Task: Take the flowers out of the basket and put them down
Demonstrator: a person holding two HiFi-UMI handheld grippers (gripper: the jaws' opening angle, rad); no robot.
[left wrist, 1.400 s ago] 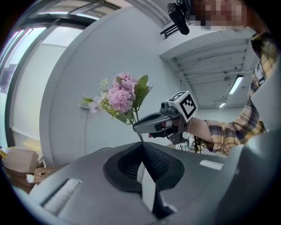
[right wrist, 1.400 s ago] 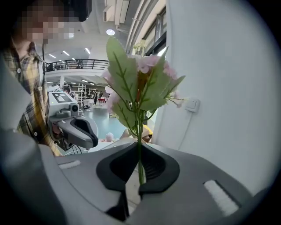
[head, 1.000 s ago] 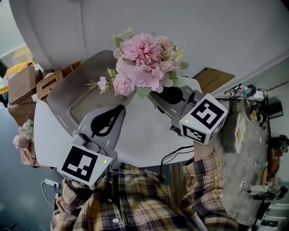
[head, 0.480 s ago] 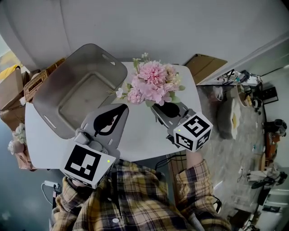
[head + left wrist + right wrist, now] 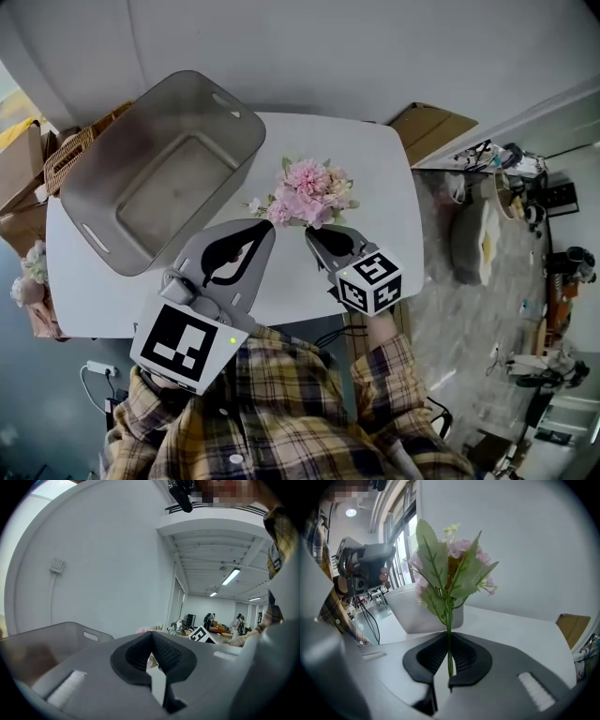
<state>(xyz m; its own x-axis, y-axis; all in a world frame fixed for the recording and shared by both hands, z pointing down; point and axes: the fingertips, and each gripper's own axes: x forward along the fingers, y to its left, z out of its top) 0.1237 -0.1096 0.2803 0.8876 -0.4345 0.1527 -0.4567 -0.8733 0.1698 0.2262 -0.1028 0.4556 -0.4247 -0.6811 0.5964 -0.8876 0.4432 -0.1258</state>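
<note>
A bunch of pink flowers (image 5: 307,192) with green leaves hangs just above the white table (image 5: 375,169), right of the grey basket (image 5: 159,169). The basket holds nothing. My right gripper (image 5: 314,234) is shut on the green stem, and in the right gripper view the flowers (image 5: 450,573) stand up from the closed jaws (image 5: 449,637) with the basket (image 5: 412,611) behind. My left gripper (image 5: 253,230) hovers near the table's front, beside the basket, shut with nothing in it. The left gripper view shows its tips (image 5: 151,634) meeting, with the basket wall (image 5: 42,644) at left.
Cardboard boxes and a wicker basket (image 5: 70,159) stand off the table's left side, with another flower bunch (image 5: 28,272) below them. A flat cardboard piece (image 5: 436,127) leans at the back right. Cluttered floor (image 5: 506,253) lies to the right. A wall runs behind the table.
My right gripper has come down toward the table with the flowers, now lower and smaller in the head view. My left gripper has shifted a little. The whole basket has come into view.
</note>
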